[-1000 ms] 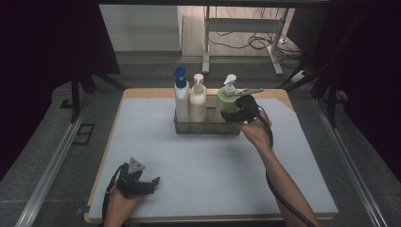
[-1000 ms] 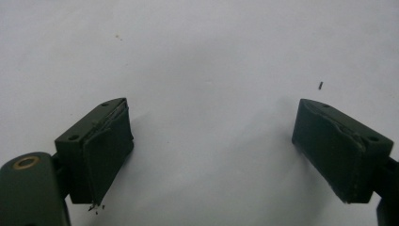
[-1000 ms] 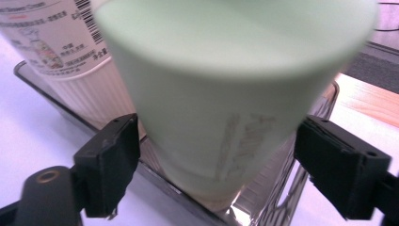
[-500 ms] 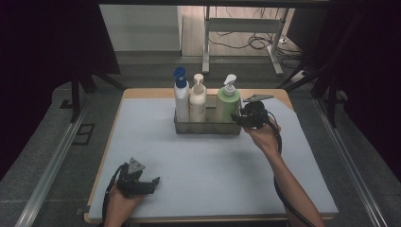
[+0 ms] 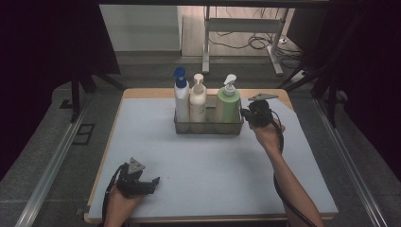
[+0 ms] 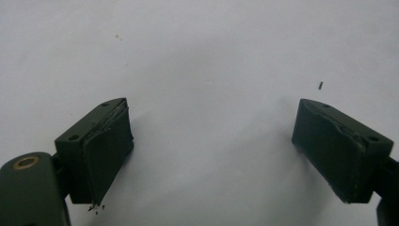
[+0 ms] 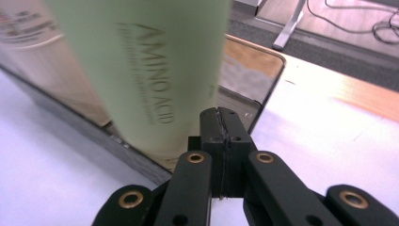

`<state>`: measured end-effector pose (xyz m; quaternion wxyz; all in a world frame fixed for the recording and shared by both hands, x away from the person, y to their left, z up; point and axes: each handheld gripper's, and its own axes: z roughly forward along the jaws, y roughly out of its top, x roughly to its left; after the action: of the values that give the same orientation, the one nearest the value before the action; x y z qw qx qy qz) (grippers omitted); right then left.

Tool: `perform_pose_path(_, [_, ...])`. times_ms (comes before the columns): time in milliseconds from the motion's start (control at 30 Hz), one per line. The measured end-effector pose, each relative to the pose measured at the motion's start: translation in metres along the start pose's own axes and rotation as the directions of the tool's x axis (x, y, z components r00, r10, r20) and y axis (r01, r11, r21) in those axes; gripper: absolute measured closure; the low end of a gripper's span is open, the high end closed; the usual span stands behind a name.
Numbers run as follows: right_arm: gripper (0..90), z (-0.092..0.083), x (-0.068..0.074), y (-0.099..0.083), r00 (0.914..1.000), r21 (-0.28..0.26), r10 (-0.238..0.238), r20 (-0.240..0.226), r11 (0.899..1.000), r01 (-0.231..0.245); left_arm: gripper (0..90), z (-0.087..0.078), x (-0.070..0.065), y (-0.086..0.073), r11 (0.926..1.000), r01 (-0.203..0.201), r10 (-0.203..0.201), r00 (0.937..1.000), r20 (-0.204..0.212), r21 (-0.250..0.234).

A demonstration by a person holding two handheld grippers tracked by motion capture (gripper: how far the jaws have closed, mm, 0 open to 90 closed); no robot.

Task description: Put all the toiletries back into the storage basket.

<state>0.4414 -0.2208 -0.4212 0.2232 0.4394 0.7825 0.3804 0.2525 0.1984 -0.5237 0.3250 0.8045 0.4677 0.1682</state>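
Pale grey matting covers the counter (image 5: 203, 165), which carries everything in the high view, with a strip of bare wood showing along its far edge. Just left of the right hand-held gripper (image 5: 245, 115) stands a dark see-through tray (image 5: 208, 127), holding three pump bottles upright in a row. The green bottle (image 5: 228, 101) is the nearest of them to that gripper, just beside its tip at the tray's right end; in the right gripper view its blurred green wall (image 7: 146, 70) rises close ahead and to the left of the jaws, with the lettering AMINO ACID running down it. The cream bottle (image 5: 197, 98) stands next beyond the green one, and the white bottle with a blue pump (image 5: 181, 94) stands farthest from the right gripper, at the tray's other end. The right hand-held gripper (image 7: 220, 123) has just been closing and now its two black jaws are pressed flat together with nothing between them, beside the tray's corner. Well apart from the tray, near the counter's front left edge, the left hand-held gripper (image 5: 153, 183) lies low over the matting, and in the left gripper view (image 6: 211, 146) its jaws stand wide apart over bare grey surface, holding nothing.
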Motion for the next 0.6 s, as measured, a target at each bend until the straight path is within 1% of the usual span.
perform_pose_path(33, [89.5,0.002,-0.002,-0.001,0.9999,-0.001,0.011,-0.003,1.0,-0.011,12.2,0.0,0.0,0.0,1.0,0.0,0.0,1.0,0.0,0.0])
perform_pose_path(67, [89.6,0.005,-0.004,-0.002,0.9998,-0.005,0.021,0.005,1.0,-0.021,12.2,0.0,0.0,0.0,1.0,-0.001,0.001,1.0,0.0,0.0])
perform_pose_path(100, [89.5,0.006,-0.005,-0.003,0.9998,-0.007,0.02,0.008,1.0,-0.02,12.2,0.0,0.0,0.0,1.0,-0.001,0.001,1.0,0.0,0.0])
perform_pose_path(167, [89.5,0.01,-0.008,-0.005,0.9996,-0.006,0.028,-0.001,1.0,-0.028,12.2,0.0,0.0,0.0,1.0,0.001,-0.001,1.0,0.0,0.001])
perform_pose_path(267, [89.4,0.014,-0.006,-0.008,0.9996,-0.015,0.006,0.027,1.0,-0.006,12.2,0.0,0.0,0.0,1.0,0.001,-0.001,1.0,0.0,0.0])
perform_pose_path(333, [89.1,0.018,-0.005,-0.007,0.9996,-0.011,0.03,0.001,0.999,-0.03,12.2,0.0,0.0,0.0,1.0,0.001,-0.001,1.0,0.0,0.0])
perform_pose_path(367, [88.9,0.019,-0.005,-0.007,0.9993,-0.011,0.037,-0.003,0.999,-0.037,12.2,0.0,0.0,0.0,1.0,0.0,0.0,1.0,0.0,0.0])
perform_pose_path(433, [89.2,0.023,-0.003,-0.005,0.9986,-0.002,0.052,-0.003,0.999,-0.052,12.1,0.0,0.0,0.0,1.0,0.0,0.0,1.0,0.0,0.0])
perform_pose_path(533, [89.4,0.028,-0.002,-0.003,0.9983,0.013,0.055,0.017,0.998,-0.055,12.2,0.0,0.0,0.0,1.0,0.0,0.0,1.0,0.0,0.0])
perform_pose_path(600, [89.4,0.031,-0.004,-0.002,0.9975,0.015,0.069,0.016,0.997,-0.069,12.2,0.0,0.0,0.0,1.0,0.0,0.0,1.0,0.0,0.0])
